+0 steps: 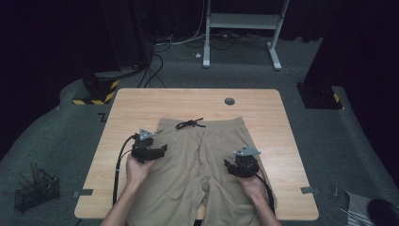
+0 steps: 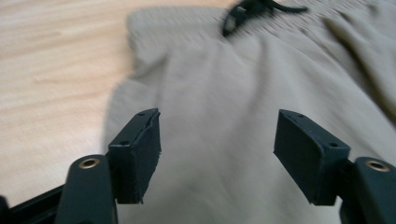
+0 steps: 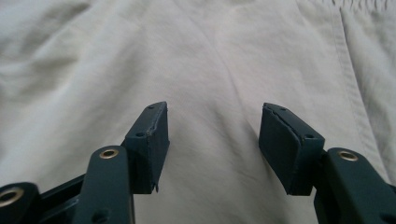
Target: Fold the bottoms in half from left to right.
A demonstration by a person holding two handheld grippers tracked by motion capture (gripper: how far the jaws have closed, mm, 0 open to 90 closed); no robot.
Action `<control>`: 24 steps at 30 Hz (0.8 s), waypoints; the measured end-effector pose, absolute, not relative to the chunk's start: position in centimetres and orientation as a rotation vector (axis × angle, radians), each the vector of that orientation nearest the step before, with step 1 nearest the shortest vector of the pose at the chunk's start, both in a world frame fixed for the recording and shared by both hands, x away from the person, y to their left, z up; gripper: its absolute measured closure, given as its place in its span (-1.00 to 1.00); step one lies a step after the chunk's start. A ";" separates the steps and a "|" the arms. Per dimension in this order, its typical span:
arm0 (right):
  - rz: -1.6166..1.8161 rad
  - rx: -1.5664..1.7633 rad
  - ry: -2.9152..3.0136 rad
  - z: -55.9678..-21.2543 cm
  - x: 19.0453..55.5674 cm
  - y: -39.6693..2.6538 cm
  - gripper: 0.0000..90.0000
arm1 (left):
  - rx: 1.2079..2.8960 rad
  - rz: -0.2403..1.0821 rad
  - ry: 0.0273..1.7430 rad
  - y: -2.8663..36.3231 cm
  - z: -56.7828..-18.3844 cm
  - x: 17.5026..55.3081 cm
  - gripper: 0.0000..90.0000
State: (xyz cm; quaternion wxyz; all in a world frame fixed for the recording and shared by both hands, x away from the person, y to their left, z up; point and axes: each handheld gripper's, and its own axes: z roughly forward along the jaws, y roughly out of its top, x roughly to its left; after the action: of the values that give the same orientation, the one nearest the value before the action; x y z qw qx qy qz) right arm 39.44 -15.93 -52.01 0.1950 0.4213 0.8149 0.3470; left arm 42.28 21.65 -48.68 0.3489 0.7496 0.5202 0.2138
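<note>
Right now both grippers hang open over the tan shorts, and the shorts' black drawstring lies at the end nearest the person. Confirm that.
One thing is off: the black drawstring lies at the far end of the tan shorts, at the waistband away from the person, as the high view shows. The rest holds: the left gripper and the right gripper both hang open over the shorts.

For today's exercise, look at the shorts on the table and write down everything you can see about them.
The shorts are beige, of a light woven-looking cloth, and lie spread flat and slightly creased on the wooden table. The waistband is at the far side with a black drawstring tied in a bow; the two legs point toward the person, their hems reaching the near edge. A stitched seam runs down one side. The left tool and right tool are over the legs, jaws open, gripping nothing.
</note>
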 end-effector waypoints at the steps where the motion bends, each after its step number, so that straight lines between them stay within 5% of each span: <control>1: 0.975 1.180 2.284 -52.3 39.5 -16.0 -0.06 | 1.947 0.559 1.349 21.8 -48.8 42.8 -0.26; 21: 0.978 1.178 2.279 -52.3 39.4 -16.2 -0.08 | 2.008 0.576 1.387 22.8 -51.9 46.3 -0.24; 24: 0.978 1.178 2.279 -52.3 39.4 -16.2 -0.08 | 2.018 0.572 1.371 22.7 -51.8 46.2 0.00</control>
State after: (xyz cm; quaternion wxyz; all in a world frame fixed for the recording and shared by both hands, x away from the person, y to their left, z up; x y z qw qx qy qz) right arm 39.36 -16.20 -52.32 0.1967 0.4208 0.8139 0.3491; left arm 46.19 22.65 -51.81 0.3124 0.7651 0.5197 0.2167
